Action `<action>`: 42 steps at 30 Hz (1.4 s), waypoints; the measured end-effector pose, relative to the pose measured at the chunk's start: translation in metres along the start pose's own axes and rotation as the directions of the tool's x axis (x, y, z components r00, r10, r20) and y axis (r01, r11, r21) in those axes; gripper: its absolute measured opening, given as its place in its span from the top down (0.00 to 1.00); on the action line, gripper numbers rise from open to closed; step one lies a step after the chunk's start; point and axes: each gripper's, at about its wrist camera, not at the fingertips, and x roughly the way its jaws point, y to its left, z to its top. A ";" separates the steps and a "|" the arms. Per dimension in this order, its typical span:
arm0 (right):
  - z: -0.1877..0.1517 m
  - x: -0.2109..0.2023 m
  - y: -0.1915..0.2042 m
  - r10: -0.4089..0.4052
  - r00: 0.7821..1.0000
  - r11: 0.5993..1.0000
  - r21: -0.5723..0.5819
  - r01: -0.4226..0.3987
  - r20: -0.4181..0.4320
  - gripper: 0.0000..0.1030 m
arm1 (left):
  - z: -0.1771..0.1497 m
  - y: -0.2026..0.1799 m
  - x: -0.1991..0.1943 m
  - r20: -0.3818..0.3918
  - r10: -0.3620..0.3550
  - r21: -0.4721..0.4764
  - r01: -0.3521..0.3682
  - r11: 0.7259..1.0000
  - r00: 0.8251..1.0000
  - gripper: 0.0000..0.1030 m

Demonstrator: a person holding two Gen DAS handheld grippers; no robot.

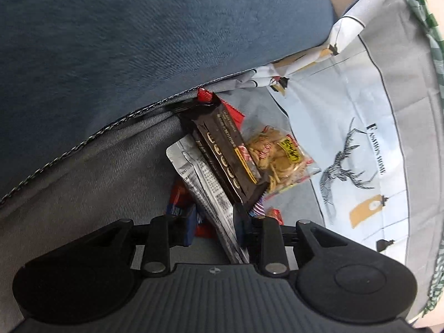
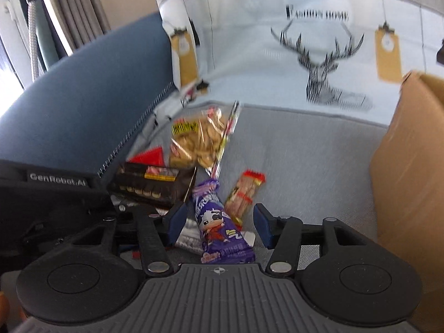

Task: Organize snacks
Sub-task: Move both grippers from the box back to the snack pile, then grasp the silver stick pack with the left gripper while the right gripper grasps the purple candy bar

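Observation:
Snacks lie on a grey sofa seat (image 1: pixel 97 183). My left gripper (image 1: pixel 212 223) is open, its fingers on either side of a silver foil packet (image 1: pixel 205 191) with a dark brown chocolate pack (image 1: pixel 227 149) lying across it. A clear bag of yellow crackers (image 1: pixel 280 158) lies beyond. My right gripper (image 2: pixel 219 223) is open around a purple cartoon snack packet (image 2: pixel 219 227). Just beyond it are a small red-and-gold packet (image 2: pixel 244 191), the brown chocolate pack (image 2: pixel 151 184) and the cracker bag (image 2: pixel 199 141). The left gripper body shows at the left of the right wrist view (image 2: pixel 55 191).
A blue sofa armrest (image 1: pixel 138 41) rises beside the pile. A pale cushion with a deer print (image 2: pixel 319 63) stands behind the snacks. A brown cardboard box (image 2: pixel 410 166) stands at the right. Curtains (image 2: pixel 69 8) hang at the far left.

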 end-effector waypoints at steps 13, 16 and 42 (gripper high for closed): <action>-0.019 -0.031 -0.004 0.050 0.999 0.998 -0.029 -0.049 0.017 0.82 | -0.003 -0.017 -0.026 0.013 0.016 0.297 -0.019 0.955 1.000 0.93; -0.028 -0.052 0.001 0.061 0.998 0.996 -0.062 -0.060 0.015 0.82 | -0.010 -0.021 -0.042 0.002 0.022 0.428 -0.021 0.904 1.000 0.93; -0.121 -0.086 0.015 0.041 0.997 0.982 -0.184 -0.052 -0.065 0.62 | -0.064 -0.038 -0.024 -0.075 0.243 0.748 -0.107 0.655 0.967 0.56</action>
